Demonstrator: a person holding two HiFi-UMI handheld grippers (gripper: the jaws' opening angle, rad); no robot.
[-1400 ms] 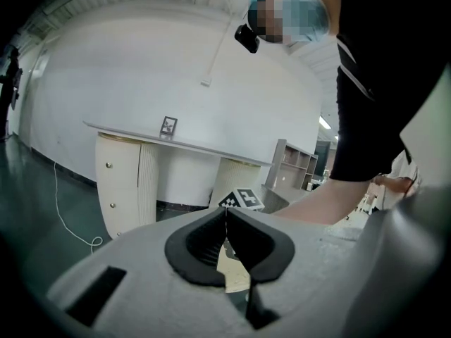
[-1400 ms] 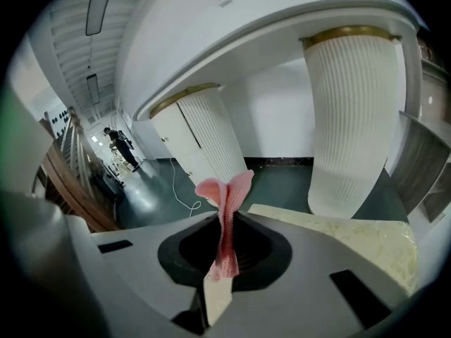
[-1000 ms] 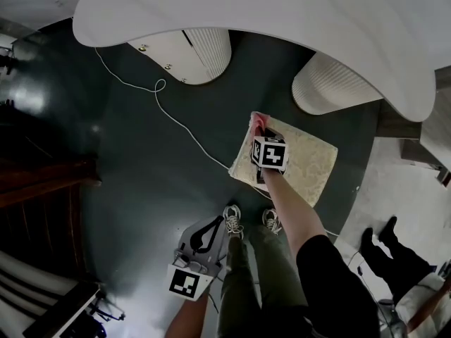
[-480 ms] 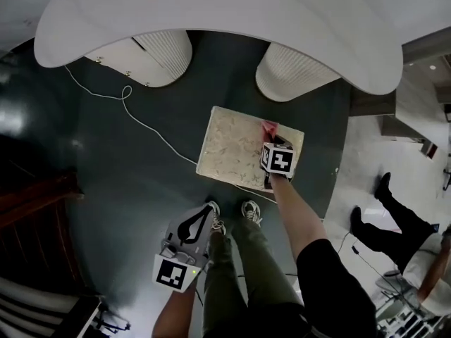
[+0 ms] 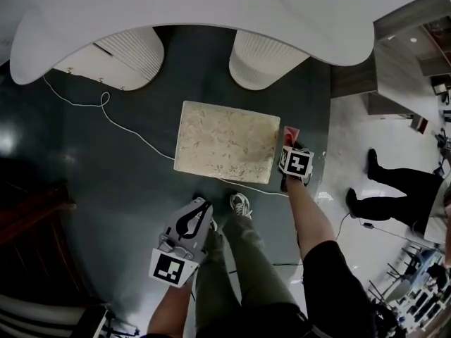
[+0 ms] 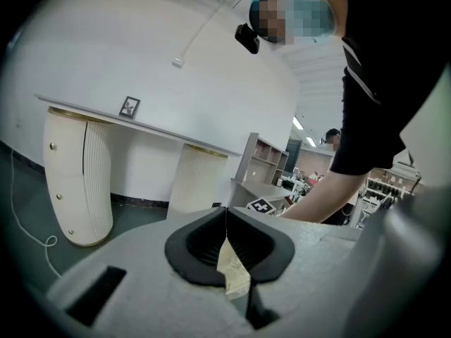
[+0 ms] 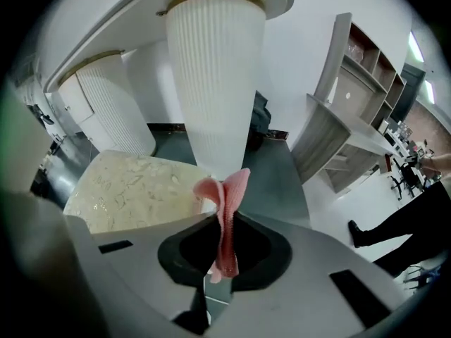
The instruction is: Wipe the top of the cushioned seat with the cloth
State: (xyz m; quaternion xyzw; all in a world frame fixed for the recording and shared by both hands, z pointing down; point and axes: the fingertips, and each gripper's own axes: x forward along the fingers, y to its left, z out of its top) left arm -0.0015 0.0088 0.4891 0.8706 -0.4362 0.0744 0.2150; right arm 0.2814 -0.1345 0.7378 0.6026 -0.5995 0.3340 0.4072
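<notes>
Looking down, I see my right tongs [image 5: 289,144] just off the right edge of the cushioned seat [image 5: 225,141], with a pink cloth [image 5: 290,132] sticking out of their tip. My left tongs [image 5: 199,210] hang well apart from the seat, near my shoe [image 5: 241,204]. A white cable [image 5: 134,134] crosses the dark floor [image 5: 127,189] to the seat's left side, and beyond the seat stand the white bench's [image 5: 211,9] ribbed pedestals [image 5: 262,58].

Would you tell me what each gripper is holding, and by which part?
The right gripper pinches the pink cloth along a bunched fold, its end sticking up past the jaws. The left gripper is shut on nothing.
</notes>
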